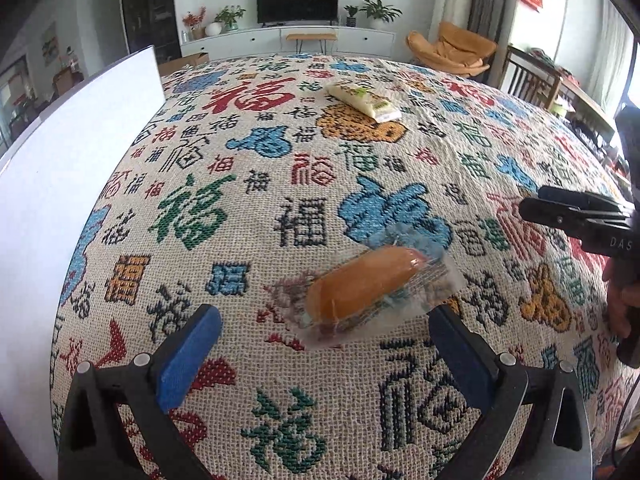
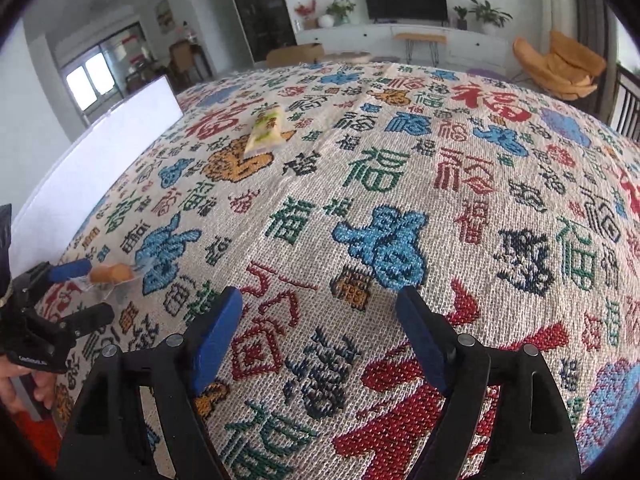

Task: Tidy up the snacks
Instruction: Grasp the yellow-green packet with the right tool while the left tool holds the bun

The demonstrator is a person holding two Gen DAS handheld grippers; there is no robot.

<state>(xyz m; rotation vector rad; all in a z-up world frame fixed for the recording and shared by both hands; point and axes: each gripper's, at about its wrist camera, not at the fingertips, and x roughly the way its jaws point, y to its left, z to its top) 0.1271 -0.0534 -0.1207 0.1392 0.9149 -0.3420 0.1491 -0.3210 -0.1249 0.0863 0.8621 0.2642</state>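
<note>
The left gripper (image 1: pixel 324 344) stands released, its blue pads (image 1: pixel 188 356) flanking a clear-wrapped bread roll (image 1: pixel 362 286) lying on the patterned tabletop (image 1: pixel 280 160). The right gripper (image 2: pixel 320 332) also stands wide, with only cloth between its pads. A pale green-printed snack packet (image 1: pixel 362 100) lies farther off, near a white board (image 1: pixel 60 184).
</note>
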